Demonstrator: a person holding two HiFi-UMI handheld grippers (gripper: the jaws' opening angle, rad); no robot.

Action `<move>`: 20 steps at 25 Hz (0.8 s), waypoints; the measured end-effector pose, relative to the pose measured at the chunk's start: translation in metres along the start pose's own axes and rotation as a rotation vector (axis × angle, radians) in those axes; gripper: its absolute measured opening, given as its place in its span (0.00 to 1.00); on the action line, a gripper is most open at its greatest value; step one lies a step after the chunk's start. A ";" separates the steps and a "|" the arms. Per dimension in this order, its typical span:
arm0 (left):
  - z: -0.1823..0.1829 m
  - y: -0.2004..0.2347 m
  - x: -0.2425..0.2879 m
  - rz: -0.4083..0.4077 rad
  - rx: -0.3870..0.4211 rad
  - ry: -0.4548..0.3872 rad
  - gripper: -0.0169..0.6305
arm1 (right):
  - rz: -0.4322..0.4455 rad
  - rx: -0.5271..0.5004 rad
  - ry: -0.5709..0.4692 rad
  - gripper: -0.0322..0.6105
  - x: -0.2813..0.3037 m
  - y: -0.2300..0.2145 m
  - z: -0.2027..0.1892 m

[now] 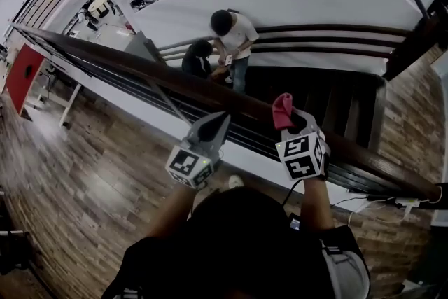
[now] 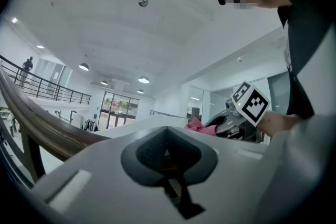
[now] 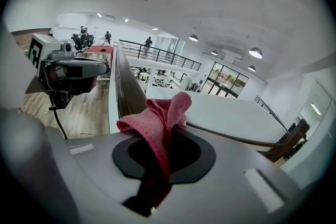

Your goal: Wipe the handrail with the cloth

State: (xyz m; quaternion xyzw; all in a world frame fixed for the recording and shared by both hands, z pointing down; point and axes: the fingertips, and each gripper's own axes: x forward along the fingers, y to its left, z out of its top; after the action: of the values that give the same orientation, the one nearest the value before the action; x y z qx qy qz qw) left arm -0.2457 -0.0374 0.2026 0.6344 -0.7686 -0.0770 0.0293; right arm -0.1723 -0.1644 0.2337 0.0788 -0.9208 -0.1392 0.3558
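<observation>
right tongs [image 3: 160,163] clamped, bunched pink cloth [image 3: 156,122]

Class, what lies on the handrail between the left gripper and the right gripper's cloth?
Nothing: the head view shows bare handrail up to the cloth.

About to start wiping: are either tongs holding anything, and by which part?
The right tongs pinch the pink cloth at a bunched fold, its loose end sticking up past the tips. The left tongs are shut on nothing.
</observation>
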 end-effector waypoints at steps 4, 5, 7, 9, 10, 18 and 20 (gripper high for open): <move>0.003 0.012 -0.002 -0.013 0.004 -0.012 0.02 | -0.005 -0.001 0.000 0.13 0.008 0.008 0.009; 0.004 0.015 -0.003 -0.017 0.003 -0.018 0.02 | -0.009 0.000 0.001 0.13 0.009 0.010 0.012; 0.006 0.021 -0.005 -0.026 -0.007 -0.031 0.02 | -0.018 0.004 0.004 0.13 0.011 0.012 0.015; 0.007 0.027 -0.006 -0.036 -0.008 -0.033 0.02 | -0.034 0.012 0.006 0.13 0.014 0.014 0.018; 0.007 0.032 -0.006 -0.041 -0.005 -0.028 0.02 | -0.046 0.017 0.007 0.13 0.016 0.014 0.020; 0.023 0.081 -0.023 -0.104 -0.002 -0.004 0.02 | -0.151 0.104 0.020 0.13 0.032 0.034 0.041; 0.024 0.090 -0.026 -0.110 -0.012 -0.005 0.02 | -0.168 0.111 0.018 0.13 0.035 0.039 0.046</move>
State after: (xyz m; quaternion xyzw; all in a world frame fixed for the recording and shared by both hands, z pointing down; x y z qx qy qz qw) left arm -0.3318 0.0066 0.1944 0.6754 -0.7320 -0.0846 0.0270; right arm -0.2310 -0.1272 0.2354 0.1768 -0.9140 -0.1165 0.3460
